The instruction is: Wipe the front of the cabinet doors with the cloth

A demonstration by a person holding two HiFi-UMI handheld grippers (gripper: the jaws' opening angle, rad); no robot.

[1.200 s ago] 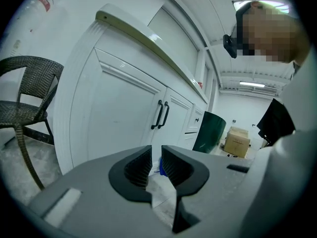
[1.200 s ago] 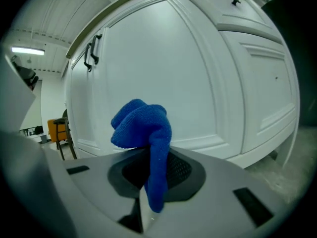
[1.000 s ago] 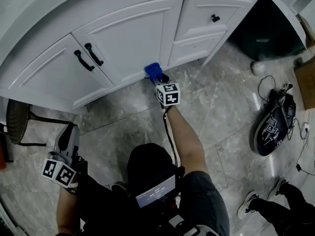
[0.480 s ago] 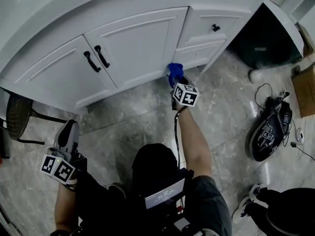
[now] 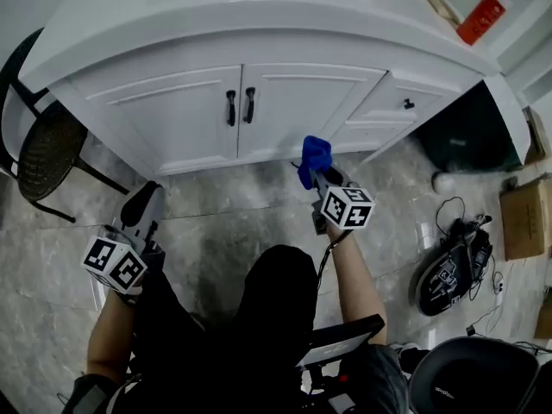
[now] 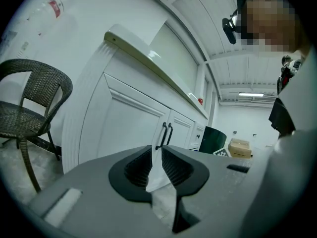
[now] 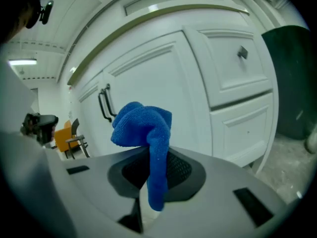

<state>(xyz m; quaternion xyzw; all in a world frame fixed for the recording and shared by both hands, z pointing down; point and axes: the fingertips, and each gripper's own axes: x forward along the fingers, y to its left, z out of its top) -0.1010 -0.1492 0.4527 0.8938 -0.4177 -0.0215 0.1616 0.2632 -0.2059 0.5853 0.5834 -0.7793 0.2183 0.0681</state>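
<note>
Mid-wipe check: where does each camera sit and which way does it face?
Head view: on the person's head, looking steeply down at the white cabinet and floor; forearms, left gripper, right gripper show.
Left gripper view: on the left gripper, looking along its shut, empty jaws past a wicker chair to the cabinet; the person at right.
Right gripper view: on the right gripper, facing the doors close up, blue cloth pinched in its jaws.
Shared: all three show the black door handles.

Grey hand-held grippers, black-and-white marker cubes, black cable, dark clothing
</note>
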